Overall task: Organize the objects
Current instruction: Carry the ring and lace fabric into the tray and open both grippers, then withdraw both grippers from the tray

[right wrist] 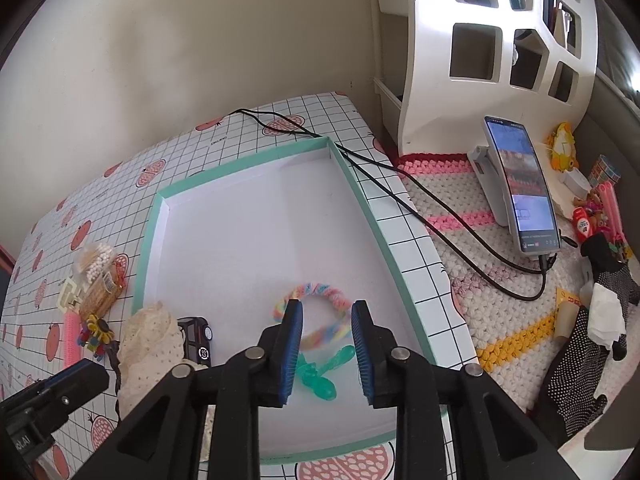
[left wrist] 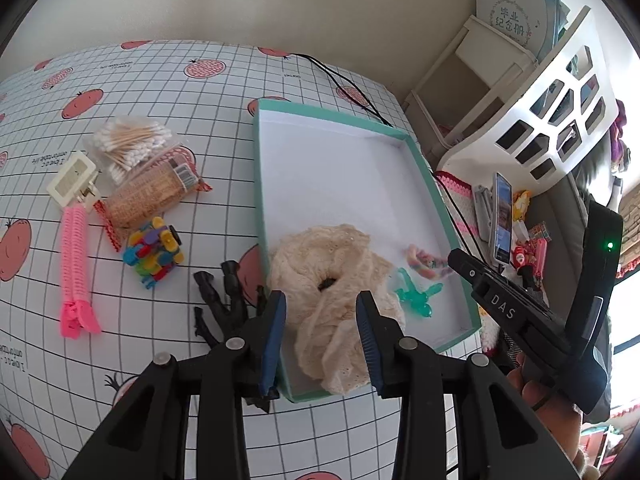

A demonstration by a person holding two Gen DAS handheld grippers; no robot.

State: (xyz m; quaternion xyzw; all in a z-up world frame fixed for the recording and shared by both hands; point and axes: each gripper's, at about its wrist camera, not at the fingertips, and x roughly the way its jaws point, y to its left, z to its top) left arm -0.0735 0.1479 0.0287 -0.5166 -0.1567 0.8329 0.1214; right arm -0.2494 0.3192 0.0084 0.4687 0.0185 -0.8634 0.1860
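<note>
A shallow teal box (left wrist: 424, 168) with a white floor lies on the checked table; it also shows in the right wrist view (right wrist: 376, 220). Inside lie a cream lace scrunchie (left wrist: 332, 276), a pastel braided hair tie (right wrist: 320, 316) and a green plastic clip (right wrist: 320, 376). A small black toy car (right wrist: 198, 338) sits beside the scrunchie (right wrist: 148, 344). My left gripper (left wrist: 322, 332) is open just above the scrunchie's near edge, not touching it. My right gripper (right wrist: 326, 344) is open and empty above the hair tie and green clip.
Left of the box lie a bag of cotton swabs (left wrist: 128, 140), a snack packet (left wrist: 152, 192), a cream hair claw (left wrist: 72, 178), a pink comb-like clip (left wrist: 74, 264), a colourful block toy (left wrist: 154, 252) and a black clip (left wrist: 224, 300). A phone on a stand (right wrist: 520, 184), black cables and a white basket (right wrist: 492, 40) stand right.
</note>
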